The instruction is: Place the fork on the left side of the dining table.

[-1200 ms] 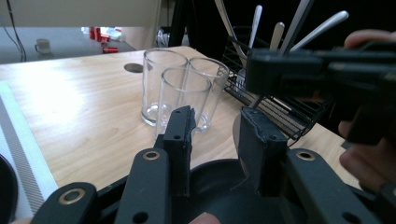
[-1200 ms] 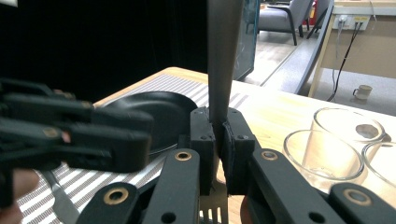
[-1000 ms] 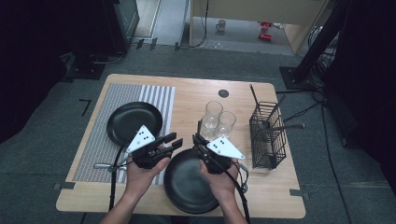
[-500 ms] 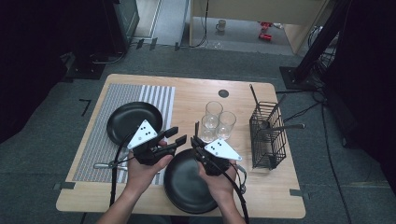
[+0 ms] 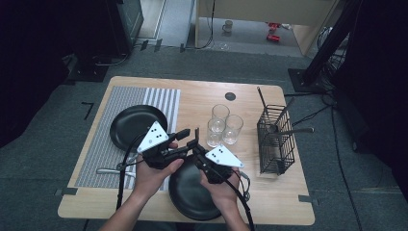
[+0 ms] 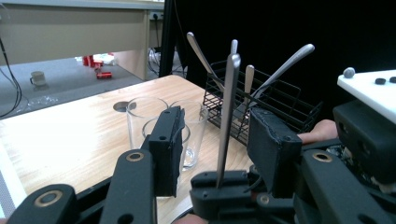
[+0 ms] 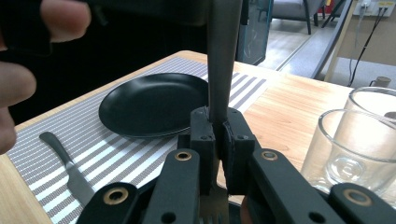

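Left gripper (image 5: 185, 139) jaws have just been opening, standing apart either side of the fork (image 6: 226, 116) handle. Right gripper (image 7: 217, 135) is clamping it upright; handover looks done, placing is remaining.

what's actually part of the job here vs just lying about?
In hand: silver metal fork; right hand-held gripper, shut on it; left hand-held gripper, jaws just been opening, fork handle between them.

Lying about: two round black plates, three clear glasses, black wire cutlery basket, silver knife on striped grey placemat.
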{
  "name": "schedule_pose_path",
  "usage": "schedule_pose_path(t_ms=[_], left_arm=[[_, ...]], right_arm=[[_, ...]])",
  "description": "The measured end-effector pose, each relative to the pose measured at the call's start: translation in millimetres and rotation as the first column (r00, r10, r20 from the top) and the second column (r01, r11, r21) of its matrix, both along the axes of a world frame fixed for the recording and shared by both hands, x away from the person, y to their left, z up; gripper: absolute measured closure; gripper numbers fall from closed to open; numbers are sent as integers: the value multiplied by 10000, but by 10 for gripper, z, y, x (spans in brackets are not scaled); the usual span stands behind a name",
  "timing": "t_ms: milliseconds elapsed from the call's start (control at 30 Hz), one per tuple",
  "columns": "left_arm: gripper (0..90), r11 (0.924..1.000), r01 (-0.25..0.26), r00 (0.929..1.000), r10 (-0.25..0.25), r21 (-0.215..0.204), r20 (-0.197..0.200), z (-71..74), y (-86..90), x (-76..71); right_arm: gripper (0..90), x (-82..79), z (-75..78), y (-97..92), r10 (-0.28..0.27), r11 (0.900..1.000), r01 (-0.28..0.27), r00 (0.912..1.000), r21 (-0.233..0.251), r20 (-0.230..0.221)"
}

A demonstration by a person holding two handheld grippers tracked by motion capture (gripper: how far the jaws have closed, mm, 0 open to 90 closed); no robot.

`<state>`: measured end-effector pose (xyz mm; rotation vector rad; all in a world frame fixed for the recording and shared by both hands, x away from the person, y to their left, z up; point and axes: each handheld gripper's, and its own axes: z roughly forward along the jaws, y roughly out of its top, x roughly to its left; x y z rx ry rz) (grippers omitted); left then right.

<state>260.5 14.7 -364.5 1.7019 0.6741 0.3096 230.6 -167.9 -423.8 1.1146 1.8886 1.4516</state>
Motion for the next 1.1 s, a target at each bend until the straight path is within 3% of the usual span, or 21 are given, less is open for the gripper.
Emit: schedule_pose_path(t_ms=[267, 600, 833, 1100], left_arm=[[656, 9998, -78, 9995, 73, 164, 293, 22, -63, -31], [861, 9988, -351, 9977, 330, 348, 587, 29, -77, -52], [881, 9990, -223, 9979, 200, 375, 615, 24, -93, -55], [884, 9992, -317, 9982, 303, 262, 515, 17, -68, -19]], right_arm=[[853, -34, 3, 65, 209, 9998, -209, 9998, -78, 68], [853, -50, -18, 86, 264, 9995, -263, 9996, -150, 61], [845, -50, -29, 75, 288, 9996, -288, 9996, -72, 13], [682, -53, -24, -12, 498, 9983, -492, 9986, 307, -203]])
